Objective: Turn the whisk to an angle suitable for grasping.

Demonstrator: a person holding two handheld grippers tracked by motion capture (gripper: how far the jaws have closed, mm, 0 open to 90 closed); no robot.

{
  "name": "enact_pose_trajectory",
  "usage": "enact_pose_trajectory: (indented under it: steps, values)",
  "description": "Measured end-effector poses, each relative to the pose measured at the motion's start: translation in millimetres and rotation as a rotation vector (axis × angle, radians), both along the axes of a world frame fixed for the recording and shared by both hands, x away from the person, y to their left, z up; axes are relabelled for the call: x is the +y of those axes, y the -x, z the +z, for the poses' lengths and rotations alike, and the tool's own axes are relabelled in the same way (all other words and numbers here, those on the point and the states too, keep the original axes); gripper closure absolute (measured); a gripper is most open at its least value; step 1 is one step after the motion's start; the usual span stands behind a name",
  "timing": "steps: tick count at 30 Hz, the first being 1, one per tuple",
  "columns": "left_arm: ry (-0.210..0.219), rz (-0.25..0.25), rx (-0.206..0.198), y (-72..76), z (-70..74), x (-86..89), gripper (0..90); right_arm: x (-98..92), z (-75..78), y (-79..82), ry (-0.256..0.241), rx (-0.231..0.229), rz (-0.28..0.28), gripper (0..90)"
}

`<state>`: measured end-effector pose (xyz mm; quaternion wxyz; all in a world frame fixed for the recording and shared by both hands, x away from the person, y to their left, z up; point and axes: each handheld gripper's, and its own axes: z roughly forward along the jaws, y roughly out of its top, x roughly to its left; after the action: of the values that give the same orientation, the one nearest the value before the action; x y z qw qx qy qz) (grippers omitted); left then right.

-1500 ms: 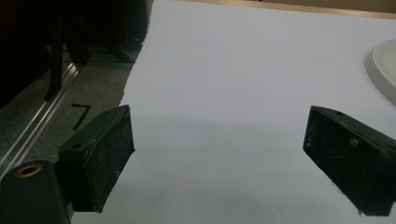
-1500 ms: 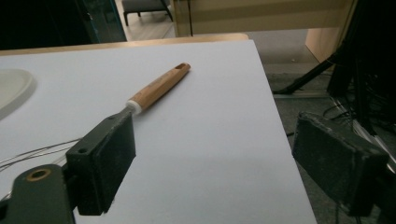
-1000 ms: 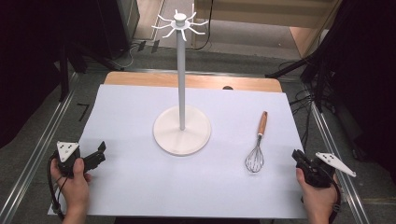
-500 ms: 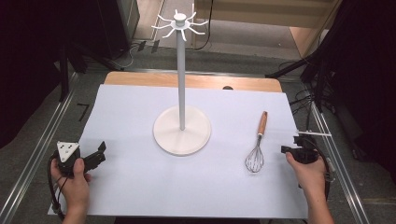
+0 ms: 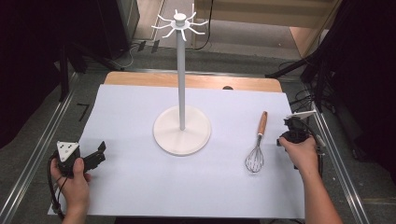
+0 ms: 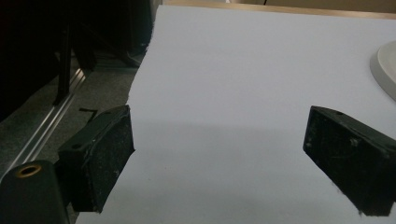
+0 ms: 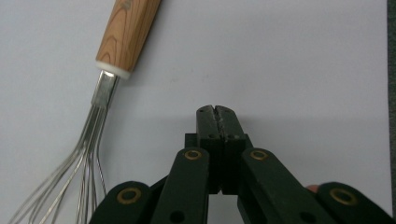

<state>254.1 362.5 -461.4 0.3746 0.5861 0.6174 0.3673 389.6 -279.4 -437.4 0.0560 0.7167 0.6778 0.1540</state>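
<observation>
A whisk (image 5: 257,143) with a wooden handle (image 7: 128,32) and wire head (image 7: 86,163) lies on the white sheet (image 5: 140,186), right of centre. My right gripper (image 5: 290,125) is just to the right of it, jaws shut on nothing; in the right gripper view its tips (image 7: 215,112) hover over the bare sheet beside the whisk's neck. A tall white stand (image 5: 181,79) with hooks at its top rises from a round base (image 5: 182,135) mid-table. My left gripper (image 5: 98,154) rests at the front left, open, with bare sheet between its fingers (image 6: 105,149).
The stand's base edge (image 6: 386,65) shows at the right of the left gripper view. Metal rails (image 5: 37,154) run along both table sides, with dark floor and cables beyond. A wooden strip (image 5: 196,81) borders the far edge.
My right gripper has moved from the table's right edge forward and leftward, close beside the whisk. The left gripper has stayed put.
</observation>
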Motion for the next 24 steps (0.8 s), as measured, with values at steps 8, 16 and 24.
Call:
enact_pose_trajectory:
  steps: [8,16,24]
  values:
    - [0.000,-0.001,-0.002,0.2,0.0,-0.4,9.3,16.6,8.2,-30.1,0.021,0.025,-0.008,90.0]
    - [-0.006,-0.002,-0.007,0.2,-0.2,-0.8,9.3,27.4,4.2,-53.1,0.045,0.027,-0.006,90.0]
    - [-0.008,-0.004,-0.005,-0.1,-0.2,-0.8,9.3,25.5,-7.2,-68.4,0.049,0.031,-0.021,90.0]
